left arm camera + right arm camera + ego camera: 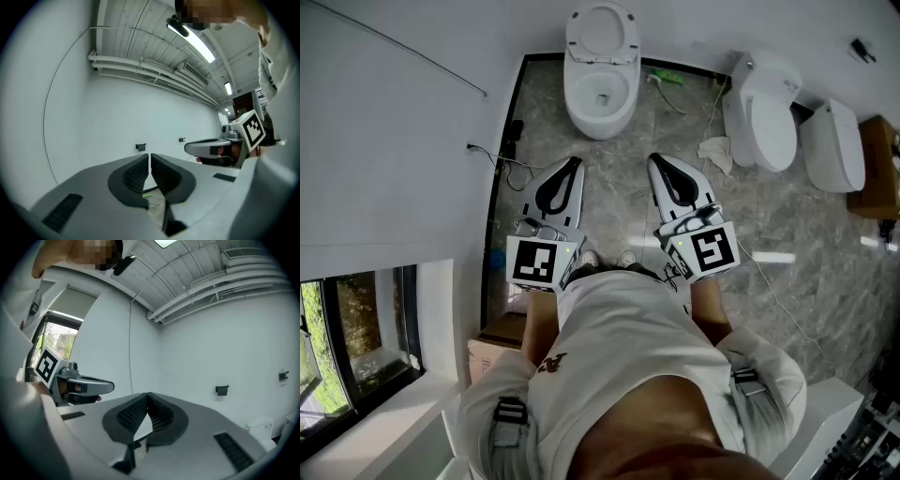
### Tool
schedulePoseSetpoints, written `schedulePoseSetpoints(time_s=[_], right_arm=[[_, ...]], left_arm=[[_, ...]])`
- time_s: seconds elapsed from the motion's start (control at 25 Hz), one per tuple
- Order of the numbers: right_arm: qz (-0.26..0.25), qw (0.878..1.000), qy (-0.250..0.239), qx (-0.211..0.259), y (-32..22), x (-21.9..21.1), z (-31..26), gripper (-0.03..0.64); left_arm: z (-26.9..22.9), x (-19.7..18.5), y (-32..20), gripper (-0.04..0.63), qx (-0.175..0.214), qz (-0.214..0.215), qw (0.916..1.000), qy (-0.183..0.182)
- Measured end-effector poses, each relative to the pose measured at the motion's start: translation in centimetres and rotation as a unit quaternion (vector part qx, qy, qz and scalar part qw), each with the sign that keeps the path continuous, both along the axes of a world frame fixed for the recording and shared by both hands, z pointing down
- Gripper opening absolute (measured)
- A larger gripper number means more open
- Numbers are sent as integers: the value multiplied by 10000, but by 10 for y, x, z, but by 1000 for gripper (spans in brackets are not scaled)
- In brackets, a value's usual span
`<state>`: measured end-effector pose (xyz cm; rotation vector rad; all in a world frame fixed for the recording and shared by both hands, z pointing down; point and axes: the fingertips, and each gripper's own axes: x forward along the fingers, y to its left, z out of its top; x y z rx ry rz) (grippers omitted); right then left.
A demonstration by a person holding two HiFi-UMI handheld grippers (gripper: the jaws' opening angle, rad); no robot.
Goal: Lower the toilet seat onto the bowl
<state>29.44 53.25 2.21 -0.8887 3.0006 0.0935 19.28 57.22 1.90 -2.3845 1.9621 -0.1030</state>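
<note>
A white toilet [600, 94] stands against the far wall in the head view, its seat and lid [602, 33] raised upright over the open bowl. My left gripper [574, 161] and right gripper [654, 159] are held side by side over the marble floor, well short of the toilet, both pointing toward it. Each is shut with nothing between its jaws. In the left gripper view the left gripper [149, 154] has its tips touching; the right gripper [147, 393] shows the same in its own view. Both gripper views point up at the white wall, and the toilet is hidden in them.
Two more white toilets [762, 108] [834, 145] lie on the floor at the right, with a crumpled rag [714, 150] beside them. Cables [502, 159] trail along the left wall. A cardboard box [492, 342] sits near my left leg. A window [347, 328] is at the lower left.
</note>
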Motion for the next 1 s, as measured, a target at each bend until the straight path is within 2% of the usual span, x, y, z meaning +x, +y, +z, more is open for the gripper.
schedulePoseSetpoints(time_s=[0.24,0.52,0.8,1.0], right_arm=[[30,10000,14,-9,-5,14,4,21],[-224,9997,51,-83,-8,16,13,23],[-254,9993,138,-227,-22,0,19,23],[-170,9994,221,-201,-35,-21,21,22]], left_arm=[[1,15,-3,35,-13,-131,9999,-18],[10,24,0,35,-148,-357,9992,-54],[14,6,-10,35,-206,-499,9985,-49],[18,-18,-25,35,-173,-434,9989,35]])
